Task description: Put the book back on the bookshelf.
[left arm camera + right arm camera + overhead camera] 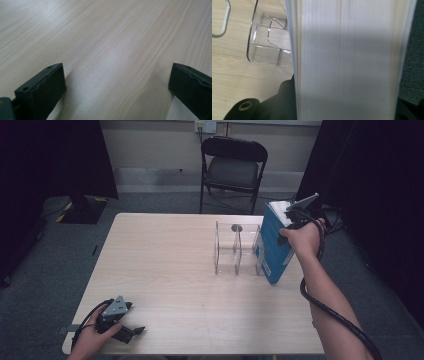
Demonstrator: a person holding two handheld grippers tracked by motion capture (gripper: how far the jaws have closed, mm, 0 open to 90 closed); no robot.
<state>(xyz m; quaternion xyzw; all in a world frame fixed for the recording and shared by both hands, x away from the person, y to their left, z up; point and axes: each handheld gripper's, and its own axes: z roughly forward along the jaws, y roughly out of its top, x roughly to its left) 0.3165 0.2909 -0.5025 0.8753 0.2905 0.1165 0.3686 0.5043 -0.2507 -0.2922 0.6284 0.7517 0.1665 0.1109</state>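
The thick blue-covered book [274, 242] is clamped across its white page block [347, 60] between the right gripper [295, 222]'s jaws, tilted at the desk's three o'clock edge, touching the clear plastic divided rack [237, 249] at its nine o'clock. The left gripper [119, 320], jaws spread wide and empty, rests at seven o'clock on the pale wooden desk [175, 270].

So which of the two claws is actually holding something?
The right claw, clamped on the thick blue book by the clear rack. The left claw rests open on the table.
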